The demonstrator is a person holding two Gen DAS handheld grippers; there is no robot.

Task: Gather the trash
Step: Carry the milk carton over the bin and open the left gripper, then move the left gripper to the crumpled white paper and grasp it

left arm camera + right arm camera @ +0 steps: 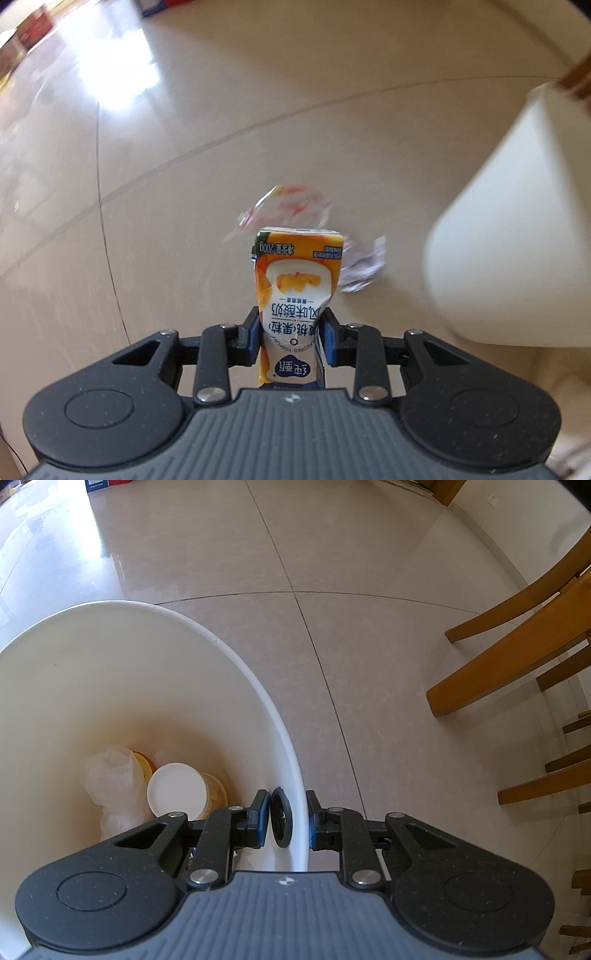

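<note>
Closest to the left wrist camera, the left gripper (291, 338) has its two blue-padded fingers (252, 338) pressed against the sides of an orange and white yoghurt carton (295, 291), which stands up between them with its print upside down and its far end pointing away over the floor. Beyond the carton, on the pale tiled floor (184, 147), lies a clear crumpled wrapper with red print (288, 203), and just right of the carton a small crumpled scrap of white paper (364, 267); both are blurred. At the right edge of that view rises the white outer wall of a bin (517, 229), near the carton but apart from it. In the right wrist view, the right gripper (288, 821) straddles the near rim of the white bin (221, 646): its left finger is inside, its right finger outside, clamped on the wall where a round black fitting (282, 821) sits against the inner face. Down in the bin lie an orange cup with a white round lid (177, 790), a crumpled clear plastic bag (110, 782) to its left, and another orange container partly hidden behind them. Wooden chair legs (517, 646) stand on the tiles at the far right.
</note>
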